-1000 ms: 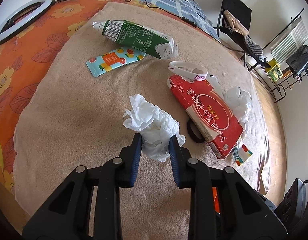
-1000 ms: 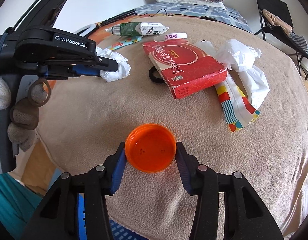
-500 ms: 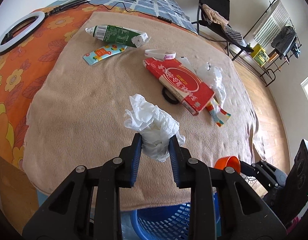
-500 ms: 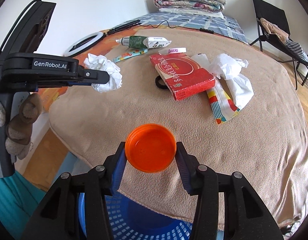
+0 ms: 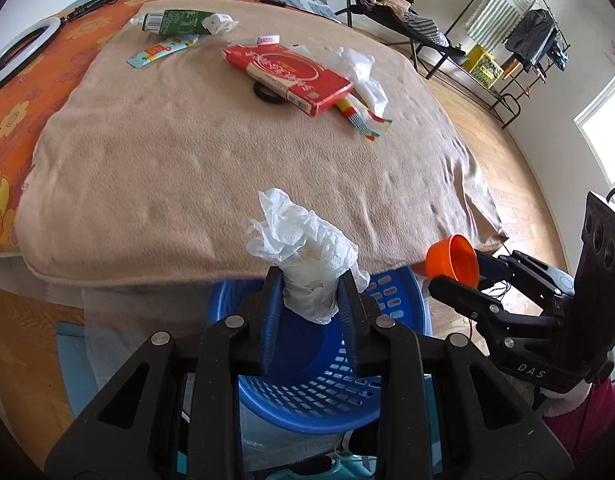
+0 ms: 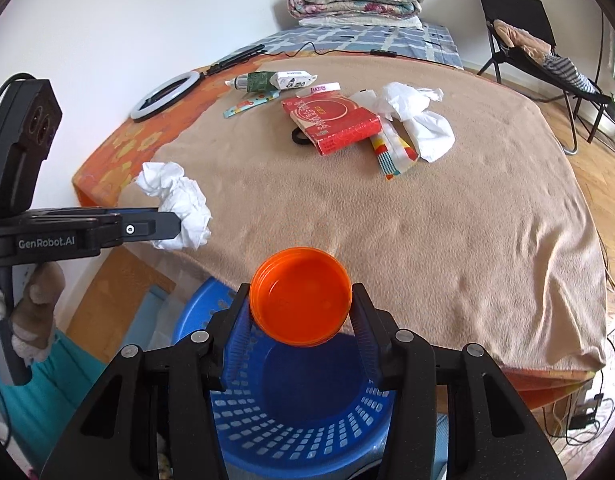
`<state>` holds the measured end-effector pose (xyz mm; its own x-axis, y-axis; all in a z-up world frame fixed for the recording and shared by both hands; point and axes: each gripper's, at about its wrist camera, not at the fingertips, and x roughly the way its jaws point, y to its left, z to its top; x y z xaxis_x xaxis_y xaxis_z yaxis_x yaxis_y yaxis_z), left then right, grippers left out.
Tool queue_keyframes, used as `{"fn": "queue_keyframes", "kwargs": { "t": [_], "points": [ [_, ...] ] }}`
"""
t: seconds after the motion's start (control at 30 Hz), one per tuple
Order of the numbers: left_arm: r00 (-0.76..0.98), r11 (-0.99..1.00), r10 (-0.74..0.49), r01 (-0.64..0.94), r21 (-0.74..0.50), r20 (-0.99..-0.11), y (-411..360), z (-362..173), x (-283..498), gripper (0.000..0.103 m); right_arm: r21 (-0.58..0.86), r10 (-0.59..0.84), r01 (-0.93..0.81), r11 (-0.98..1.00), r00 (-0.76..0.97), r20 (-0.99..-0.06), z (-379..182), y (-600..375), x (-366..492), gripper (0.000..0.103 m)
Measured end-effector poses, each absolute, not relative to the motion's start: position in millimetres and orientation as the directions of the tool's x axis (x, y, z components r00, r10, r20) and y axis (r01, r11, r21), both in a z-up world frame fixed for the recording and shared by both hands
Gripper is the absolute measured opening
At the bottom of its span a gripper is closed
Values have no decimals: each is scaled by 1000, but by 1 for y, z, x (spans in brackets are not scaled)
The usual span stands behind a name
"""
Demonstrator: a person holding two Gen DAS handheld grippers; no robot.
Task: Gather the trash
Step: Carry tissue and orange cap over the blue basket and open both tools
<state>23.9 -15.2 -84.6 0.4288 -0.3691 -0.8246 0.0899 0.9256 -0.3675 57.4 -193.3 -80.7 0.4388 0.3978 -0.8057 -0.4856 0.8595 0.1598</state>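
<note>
My left gripper (image 5: 312, 280) is shut on a crumpled white tissue (image 5: 303, 248) and hangs over the rim of a blue perforated basket (image 5: 387, 396) at the bed's near edge. My right gripper (image 6: 301, 300) is shut on an orange plastic lid (image 6: 301, 296), held above the same blue basket (image 6: 299, 420). In the right wrist view the left gripper (image 6: 175, 222) with the tissue (image 6: 179, 200) shows at the left. The orange lid (image 5: 453, 260) shows at the right of the left wrist view. On the beige blanket (image 5: 187, 152) lie a red box (image 5: 291, 72), white plastic wrap (image 5: 359, 72), a striped wrapper (image 5: 363, 120) and a green pack (image 5: 175, 22).
A black ring (image 5: 265, 91) lies under the red box, with a white wristband (image 5: 263, 40) and a small colourful wrapper (image 5: 161, 50) behind. A ring light (image 6: 165, 94) rests on the orange floral sheet. A black chair (image 6: 519, 40) and wooden floor (image 5: 507, 148) lie to the right.
Both grippers have pulled back from the blanket toward the bed's near edge, carrying the tissue and the lid. The blue basket has come into view beneath them.
</note>
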Motion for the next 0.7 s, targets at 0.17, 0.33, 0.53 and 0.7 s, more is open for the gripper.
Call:
{"fn": "queue_keyframes", "kwargs": {
  "t": [0.17, 0.33, 0.53, 0.7],
  "points": [
    [387, 928, -373, 136, -348, -844, -36, -101, 4, 27, 146, 383, -489, 860, 428, -819, -89, -199, 39, 46],
    [342, 926, -377, 145, -348, -861, -45, -119, -8, 27, 142, 370, -487, 862, 413, -832, -101, -203, 26, 46],
    [301, 933, -359, 150, -328, -884, -48, -137, -12, 27, 142, 354, -479, 866, 388, -851, -119, -208, 18, 46],
    [287, 937, -347, 136, -320, -893, -47, -145, -11, 27, 119, 330, -490, 863, 370, -869, -134, -204, 15, 46]
  ]
}}
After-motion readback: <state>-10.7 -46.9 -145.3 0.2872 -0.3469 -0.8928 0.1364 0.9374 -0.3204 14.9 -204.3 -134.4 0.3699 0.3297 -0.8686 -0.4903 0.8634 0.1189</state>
